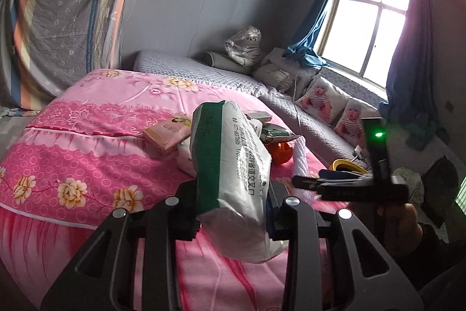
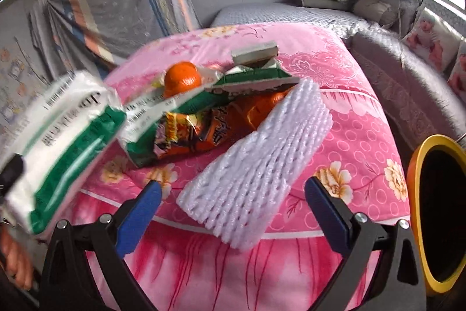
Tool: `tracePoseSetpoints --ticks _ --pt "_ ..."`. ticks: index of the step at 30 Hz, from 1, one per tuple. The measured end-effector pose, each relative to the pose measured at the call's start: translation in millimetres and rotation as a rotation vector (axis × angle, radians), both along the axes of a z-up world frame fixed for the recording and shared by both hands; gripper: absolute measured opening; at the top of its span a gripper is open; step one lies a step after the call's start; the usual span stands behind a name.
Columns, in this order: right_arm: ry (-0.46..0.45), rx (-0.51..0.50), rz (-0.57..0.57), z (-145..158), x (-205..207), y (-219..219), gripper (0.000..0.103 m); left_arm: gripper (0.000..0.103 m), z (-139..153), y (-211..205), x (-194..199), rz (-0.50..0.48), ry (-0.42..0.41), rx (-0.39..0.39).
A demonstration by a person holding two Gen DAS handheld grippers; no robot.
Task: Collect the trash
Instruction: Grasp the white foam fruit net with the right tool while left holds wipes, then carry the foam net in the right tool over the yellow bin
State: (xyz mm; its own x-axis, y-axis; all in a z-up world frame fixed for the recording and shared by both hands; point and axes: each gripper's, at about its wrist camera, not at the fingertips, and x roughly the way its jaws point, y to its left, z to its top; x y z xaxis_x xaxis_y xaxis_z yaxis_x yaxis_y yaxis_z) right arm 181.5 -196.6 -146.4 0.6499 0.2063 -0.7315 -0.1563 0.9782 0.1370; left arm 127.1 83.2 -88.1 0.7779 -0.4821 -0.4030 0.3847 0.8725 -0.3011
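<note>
My left gripper [image 1: 233,212] is shut on a white and green plastic bag [image 1: 233,165] and holds it above the pink bed; the bag also shows blurred in the right wrist view [image 2: 58,147]. My right gripper [image 2: 233,200] is open, its blue pads either side of a white foam net sleeve [image 2: 256,159] lying on the pink quilt [image 2: 364,136]. Behind the sleeve lie an orange snack wrapper [image 2: 209,130], a green and white wrapper [image 2: 233,89], an orange fruit [image 2: 182,77] and a small box [image 2: 254,51]. A pink box [image 1: 166,136] lies on the bed in the left wrist view.
A yellow-rimmed bin [image 2: 437,212] stands at the right of the bed. Grey bedding, baby-print pillows [image 1: 332,107] and a plastic-wrapped soft toy [image 1: 244,45] lie toward the window [image 1: 372,19]. A striped sheet [image 1: 67,13] hangs at the left.
</note>
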Motion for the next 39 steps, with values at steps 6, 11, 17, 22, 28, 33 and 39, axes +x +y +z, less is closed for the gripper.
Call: tracePoseSetpoints --ticks 6,11,17,22,28,33,39 --pt "0.054 0.009 0.001 -12.7 5.7 2.3 0.053 0.031 -1.3 -7.2 -1.9 0.002 -0.013 0.026" --pt "0.080 0.120 0.010 -7.9 -1.7 -21.6 0.012 0.031 1.3 -10.1 -4.9 -0.004 -0.026 0.033" --pt "0.015 0.199 0.047 13.0 -31.6 -50.3 0.012 0.031 2.0 -13.8 -3.2 -0.017 0.004 0.005" --pt "-0.080 0.259 0.091 42.1 -67.1 -76.7 0.012 0.031 8.5 -18.5 -7.4 -0.022 -0.005 0.006" --pt "-0.156 0.264 0.091 62.2 -93.6 -97.4 0.012 0.031 12.5 -26.0 -8.9 -0.042 0.003 0.000" --pt "-0.178 0.269 0.084 66.3 -102.8 -105.4 0.012 0.031 16.8 -34.0 -11.8 -0.054 -0.003 0.013" --pt "-0.196 0.277 0.075 68.6 -105.1 -110.8 0.012 0.031 19.7 -43.5 -12.3 -0.072 -0.003 0.026"
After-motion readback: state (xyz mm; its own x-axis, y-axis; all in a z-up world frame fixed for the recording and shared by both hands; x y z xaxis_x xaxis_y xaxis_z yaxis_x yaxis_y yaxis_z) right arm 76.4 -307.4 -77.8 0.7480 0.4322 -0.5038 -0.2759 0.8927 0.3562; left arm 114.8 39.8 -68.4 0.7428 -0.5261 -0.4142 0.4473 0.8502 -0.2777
